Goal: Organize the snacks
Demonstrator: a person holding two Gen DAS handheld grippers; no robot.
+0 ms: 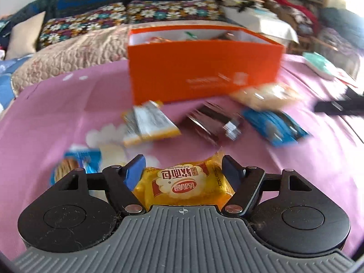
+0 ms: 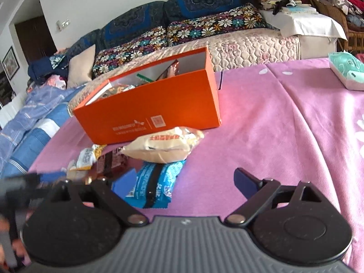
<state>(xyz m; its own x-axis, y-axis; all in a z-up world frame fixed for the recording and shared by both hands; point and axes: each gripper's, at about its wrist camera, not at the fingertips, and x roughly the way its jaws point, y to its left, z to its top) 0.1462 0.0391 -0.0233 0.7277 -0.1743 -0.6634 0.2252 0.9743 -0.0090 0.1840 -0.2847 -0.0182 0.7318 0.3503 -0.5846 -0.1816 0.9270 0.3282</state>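
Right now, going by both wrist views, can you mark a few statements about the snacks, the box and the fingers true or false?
1. A yellow bread packet sits between the left gripper fingers. True.
2. The orange box is empty. False: packets show inside.
3. The right gripper grips the blue snack packet. False: it is open, holding nothing.
4. The beige snack bag lies in front of the box. True.
5. The cloth is green. False: pink.
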